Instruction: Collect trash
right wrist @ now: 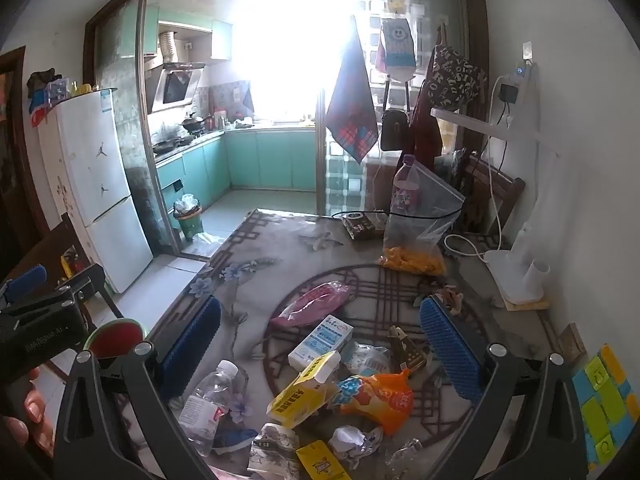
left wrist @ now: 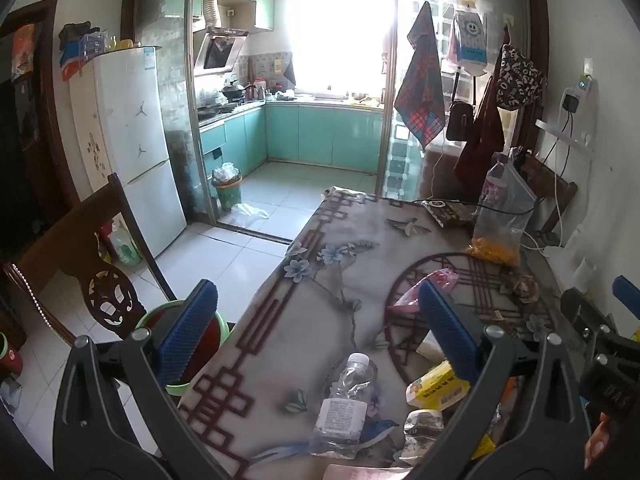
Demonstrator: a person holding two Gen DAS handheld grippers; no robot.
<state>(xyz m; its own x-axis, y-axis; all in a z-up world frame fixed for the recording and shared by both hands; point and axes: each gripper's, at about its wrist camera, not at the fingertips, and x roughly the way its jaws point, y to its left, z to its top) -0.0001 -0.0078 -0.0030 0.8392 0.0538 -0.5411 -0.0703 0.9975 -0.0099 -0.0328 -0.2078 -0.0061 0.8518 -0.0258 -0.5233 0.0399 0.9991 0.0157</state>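
Trash lies on the patterned table point(right wrist: 256, 248): a crushed clear bottle point(right wrist: 208, 404), a yellow carton point(right wrist: 304, 392), a white-blue carton point(right wrist: 320, 342), an orange snack bag point(right wrist: 380, 398), a pink wrapper point(right wrist: 312, 308) and crumpled foil point(right wrist: 352, 442). My right gripper point(right wrist: 320, 344) is open and empty above this pile. My left gripper point(left wrist: 320, 332) is open and empty above the table's left edge, with the bottle point(left wrist: 344, 404) and yellow carton point(left wrist: 436, 388) below it. A green bin with a red inside point(left wrist: 200, 340) stands on the floor beside the table, behind the left finger.
A zip bag of orange snacks point(right wrist: 416, 236), a purple-label bottle point(right wrist: 406, 186) and a white lamp base point(right wrist: 516, 272) stand at the table's far right. A wooden chair point(left wrist: 92, 248) is at left. A fridge point(left wrist: 136, 136) and a second bin point(left wrist: 226, 190) stand by the kitchen door.
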